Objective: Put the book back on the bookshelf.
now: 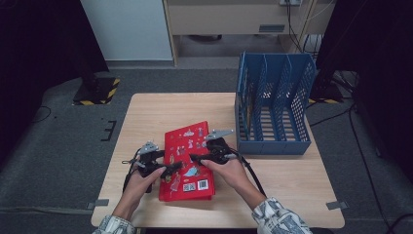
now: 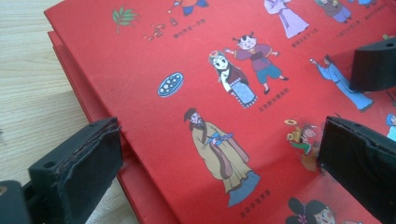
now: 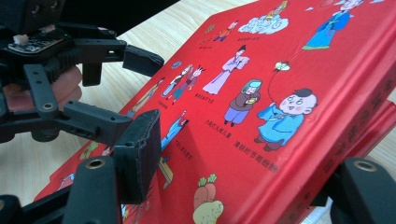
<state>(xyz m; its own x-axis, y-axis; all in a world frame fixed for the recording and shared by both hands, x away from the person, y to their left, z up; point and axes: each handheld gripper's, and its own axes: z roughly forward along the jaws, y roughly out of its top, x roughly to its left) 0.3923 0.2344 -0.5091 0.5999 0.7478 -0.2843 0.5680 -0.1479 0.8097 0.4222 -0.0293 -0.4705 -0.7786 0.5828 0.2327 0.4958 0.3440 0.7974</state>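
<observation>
Right gripper view: red book (image 3: 280,116) between jaws

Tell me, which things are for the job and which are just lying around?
For the job: the red book, the left gripper and right gripper at its edges, and probably the blue file rack.

Just lying about: the striped base and black cables on the floor.
</observation>
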